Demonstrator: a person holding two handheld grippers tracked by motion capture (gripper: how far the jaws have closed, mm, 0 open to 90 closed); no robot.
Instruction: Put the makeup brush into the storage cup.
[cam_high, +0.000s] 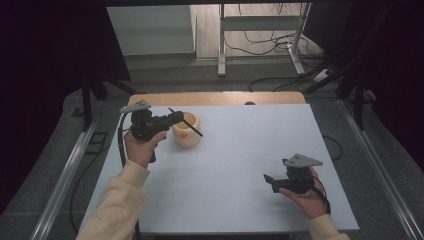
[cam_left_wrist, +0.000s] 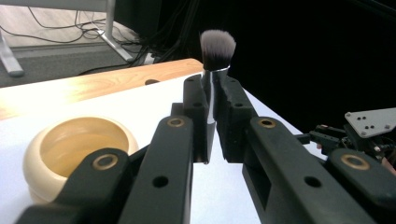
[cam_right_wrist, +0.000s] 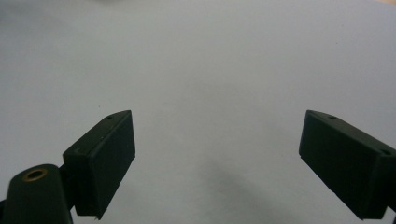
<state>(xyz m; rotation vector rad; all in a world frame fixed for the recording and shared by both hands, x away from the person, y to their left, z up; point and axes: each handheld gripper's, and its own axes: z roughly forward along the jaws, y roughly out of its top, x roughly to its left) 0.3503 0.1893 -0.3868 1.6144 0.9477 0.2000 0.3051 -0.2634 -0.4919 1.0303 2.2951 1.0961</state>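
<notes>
From where I stand, the left gripper (cam_high: 176, 118) is up at about ten o'clock on the white table (cam_high: 235, 165), its jaws clenched on the shiny metal handle of a makeup brush (cam_high: 186, 122). In the left gripper view the brush (cam_left_wrist: 216, 51) stands straight up between the pads, its soft grey-tipped bristles poking out just above them. From the high view the brush lies slanted over the cream-coloured bowl (cam_high: 186, 134), which sits on the table just beside the gripper, toward its four o'clock; whether the brush touches the bowl's rim I cannot tell. In the left gripper view the bowl (cam_left_wrist: 77, 149) sits at eight o'clock. Down at about four o'clock on the table, well apart from the bowl, the right gripper (cam_high: 268, 181) rests in the person's hand, jaws spread wide and released, with bare table between them in the right gripper view (cam_right_wrist: 217, 154).
</notes>
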